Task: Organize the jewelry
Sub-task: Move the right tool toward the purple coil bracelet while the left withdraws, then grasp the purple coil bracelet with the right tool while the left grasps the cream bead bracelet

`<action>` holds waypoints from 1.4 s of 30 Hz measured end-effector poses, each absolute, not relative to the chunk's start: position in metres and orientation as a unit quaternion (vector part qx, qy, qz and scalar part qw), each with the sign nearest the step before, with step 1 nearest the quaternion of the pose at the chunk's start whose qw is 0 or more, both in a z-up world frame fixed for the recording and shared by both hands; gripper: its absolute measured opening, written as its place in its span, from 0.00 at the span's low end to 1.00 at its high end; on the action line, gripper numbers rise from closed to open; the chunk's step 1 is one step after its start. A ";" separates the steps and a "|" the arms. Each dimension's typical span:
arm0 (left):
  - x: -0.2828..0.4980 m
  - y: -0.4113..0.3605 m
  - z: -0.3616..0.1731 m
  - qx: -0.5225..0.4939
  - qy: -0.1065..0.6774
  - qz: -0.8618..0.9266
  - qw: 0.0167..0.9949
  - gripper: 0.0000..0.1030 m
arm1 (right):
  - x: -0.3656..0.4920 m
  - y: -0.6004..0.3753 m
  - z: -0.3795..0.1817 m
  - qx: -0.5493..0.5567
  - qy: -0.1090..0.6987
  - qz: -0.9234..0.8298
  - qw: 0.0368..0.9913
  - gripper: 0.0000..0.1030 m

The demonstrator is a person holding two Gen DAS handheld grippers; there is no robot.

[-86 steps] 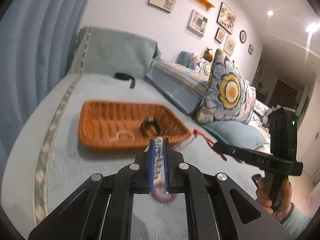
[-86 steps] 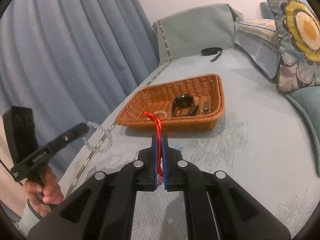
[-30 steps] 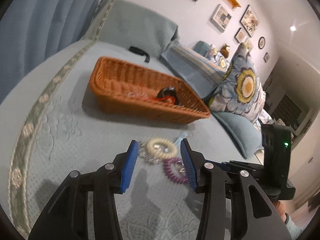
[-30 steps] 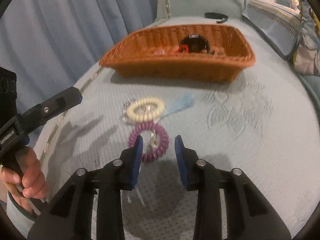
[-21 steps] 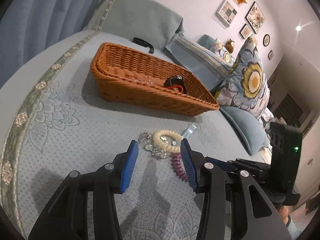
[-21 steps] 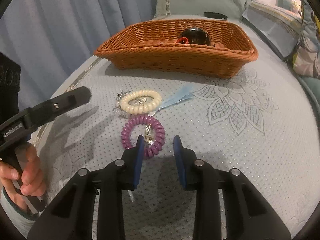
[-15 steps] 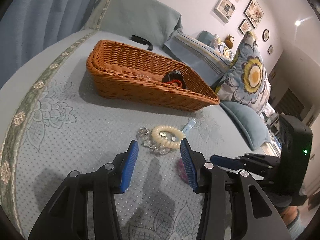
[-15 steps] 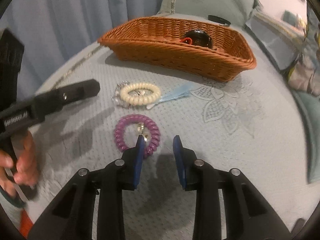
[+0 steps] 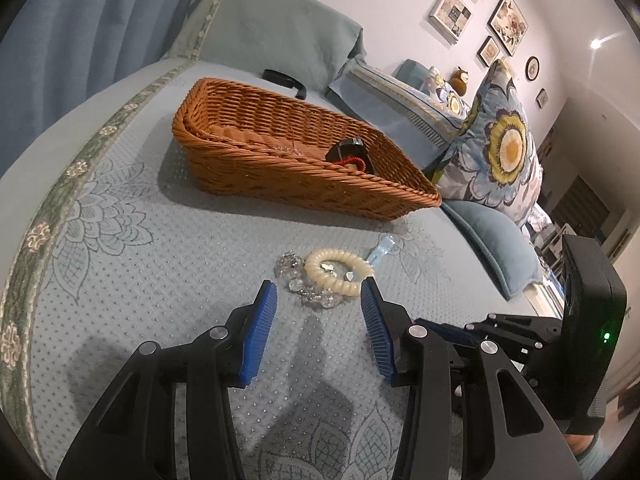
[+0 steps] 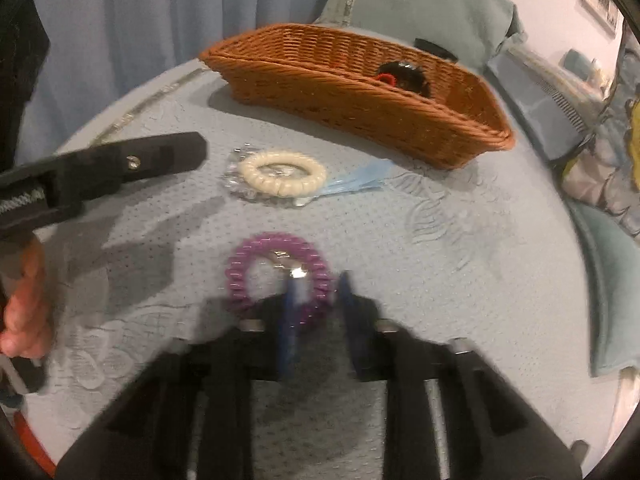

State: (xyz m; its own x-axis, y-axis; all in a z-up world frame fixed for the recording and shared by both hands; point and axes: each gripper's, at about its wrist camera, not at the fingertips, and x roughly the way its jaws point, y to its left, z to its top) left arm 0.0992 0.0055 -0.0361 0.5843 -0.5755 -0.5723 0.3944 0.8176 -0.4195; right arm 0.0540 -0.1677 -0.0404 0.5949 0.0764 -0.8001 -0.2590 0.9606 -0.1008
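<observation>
Nearby, a brown woven basket (image 9: 280,176) is seen on a pale blue bed (image 9: 132,264). A black thing (image 9: 348,150) with a red cord (image 9: 354,162) is lying inside the basket. A black strap (image 9: 284,80) is left on the bed behind the basket. A blue curtain (image 9: 60,40) is hung on one side, and a big flowered pillow (image 9: 504,156) is propped up on the other. Framed pictures (image 9: 450,10) are hung on the wall.

A cream curly ring (image 9: 338,286) is laid on the bed in front of the basket, well apart from it. It is set on top of some clear beads (image 9: 316,300), so the beads are partly hidden. A pale blue tassel (image 9: 382,248) is spread out from under the ring, toward the basket. The left tongs (image 9: 318,320) are held partly open just in front of this little pile. Nothing is held between their blue pads. The handle of the left tongs is gripped by a hand (image 10: 24,312).

A purple curly ring (image 10: 240,276) is laid flat on the bed, nearer than the cream one and apart from it. It is made of a shiny coil, and a small silver charm (image 10: 296,272) is hung on it. The right tongs (image 10: 318,308) are pointed down at it, and their jaws have just been closing. The near side of the purple ring is caught between the two pads. The picture is blurred there, so it cannot be told whether the ring is squeezed yet.
</observation>
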 end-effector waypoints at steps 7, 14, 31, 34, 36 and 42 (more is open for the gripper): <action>0.100 0.005 -0.034 -0.126 0.358 -0.280 0.882 0.41 | 0.050 -0.201 -0.009 -0.029 0.398 0.101 0.911 0.08; 0.125 -0.023 -0.029 -0.084 0.372 -0.292 0.877 0.41 | 0.066 -0.227 -0.025 0.017 0.429 0.085 0.899 0.08; 0.141 -0.065 -0.045 0.066 0.423 -0.258 0.866 0.09 | 0.069 -0.227 -0.032 0.023 0.433 0.087 0.897 0.08; 0.141 -0.055 -0.041 0.031 0.412 -0.259 0.873 0.08 | 0.069 -0.230 -0.032 0.031 0.432 0.087 0.897 0.08; 0.135 -0.043 -0.036 0.004 0.396 -0.260 0.880 0.08 | 0.069 -0.231 -0.031 0.033 0.430 0.087 0.898 0.08; 0.115 -0.002 -0.011 -0.073 0.361 -0.245 0.897 0.08 | 0.065 -0.227 -0.026 0.031 0.421 0.092 0.902 0.08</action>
State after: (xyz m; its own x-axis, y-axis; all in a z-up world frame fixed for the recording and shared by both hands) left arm 0.1152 -0.0021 -0.0113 0.6195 -0.4925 -0.6113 0.3873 0.8691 -0.3077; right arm 0.0654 -0.2271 -0.0265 0.6292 0.1926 -0.7530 -0.1411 0.9810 0.1330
